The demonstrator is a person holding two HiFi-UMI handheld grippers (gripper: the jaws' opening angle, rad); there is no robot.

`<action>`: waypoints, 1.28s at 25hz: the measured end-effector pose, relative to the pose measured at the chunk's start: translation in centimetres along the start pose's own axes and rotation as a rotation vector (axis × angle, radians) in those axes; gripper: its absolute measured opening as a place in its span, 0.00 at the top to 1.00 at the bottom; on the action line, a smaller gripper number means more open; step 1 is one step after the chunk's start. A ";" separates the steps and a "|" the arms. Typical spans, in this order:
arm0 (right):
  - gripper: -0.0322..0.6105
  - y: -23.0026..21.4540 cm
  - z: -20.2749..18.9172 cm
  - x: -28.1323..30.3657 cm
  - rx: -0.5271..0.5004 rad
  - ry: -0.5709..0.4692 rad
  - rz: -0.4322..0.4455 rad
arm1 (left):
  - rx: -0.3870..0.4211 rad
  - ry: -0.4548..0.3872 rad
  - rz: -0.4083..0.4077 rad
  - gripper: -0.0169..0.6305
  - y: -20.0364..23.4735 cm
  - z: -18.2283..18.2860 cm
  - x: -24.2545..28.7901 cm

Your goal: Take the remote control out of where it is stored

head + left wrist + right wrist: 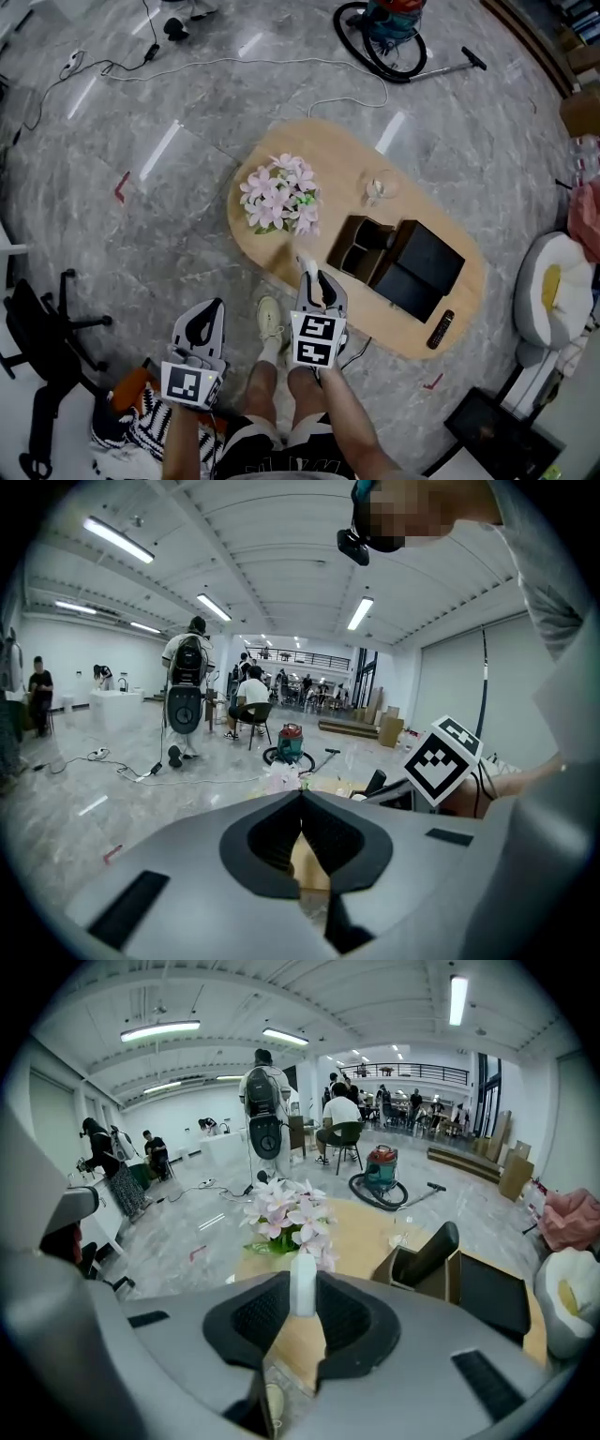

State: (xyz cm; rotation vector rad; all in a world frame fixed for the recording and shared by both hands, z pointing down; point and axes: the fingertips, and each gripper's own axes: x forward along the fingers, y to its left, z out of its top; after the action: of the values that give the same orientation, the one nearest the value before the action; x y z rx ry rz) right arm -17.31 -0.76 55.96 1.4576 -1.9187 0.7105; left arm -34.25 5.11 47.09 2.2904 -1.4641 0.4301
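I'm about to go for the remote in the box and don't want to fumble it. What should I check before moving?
1. Right gripper free to grasp: not ok. It is shut on a white object.
2. Left gripper empty: ok. Its jaws are together with nothing between them.
3. Black remote exposed: ok. It leans up out of the open storage box.
4. Flowers out of the way: probably ok. They stand apart from the box, to its left in the right gripper view.
5. Box stays put when the remote is pulled: cannot tell.
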 end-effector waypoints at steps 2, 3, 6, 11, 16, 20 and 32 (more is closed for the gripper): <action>0.80 0.3 -1.0 0.9 0.004 0.017 0.007 | -0.009 0.014 0.002 0.96 0.3 -1.2 0.2; 0.80 0.4 -1.6 1.3 0.007 0.025 0.010 | -0.013 0.020 0.001 0.96 0.4 -1.8 0.4; 0.80 0.8 -3.0 2.7 0.008 0.045 0.019 | -0.021 0.032 -0.003 0.96 0.7 -3.1 1.0; 0.80 1.4 -4.5 4.4 0.028 0.074 0.043 | -0.033 0.046 0.000 0.96 1.3 -4.2 1.7; 0.80 1.9 -5.3 5.4 0.045 0.098 0.070 | -0.039 0.062 0.004 0.96 1.6 -4.9 2.4; 0.80 1.2 -5.9 6.0 0.061 0.115 0.071 | -0.042 0.075 -0.005 0.96 1.2 -5.3 3.2; 0.80 0.0 -5.0 7.4 0.068 0.105 0.079 | -0.058 0.099 -0.020 0.96 0.6 -5.7 5.5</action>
State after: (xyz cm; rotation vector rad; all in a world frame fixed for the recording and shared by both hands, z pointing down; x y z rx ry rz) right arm -18.01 -1.82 64.83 1.3630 -1.8959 0.8788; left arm -32.85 3.19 54.73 2.2041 -1.3862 0.4817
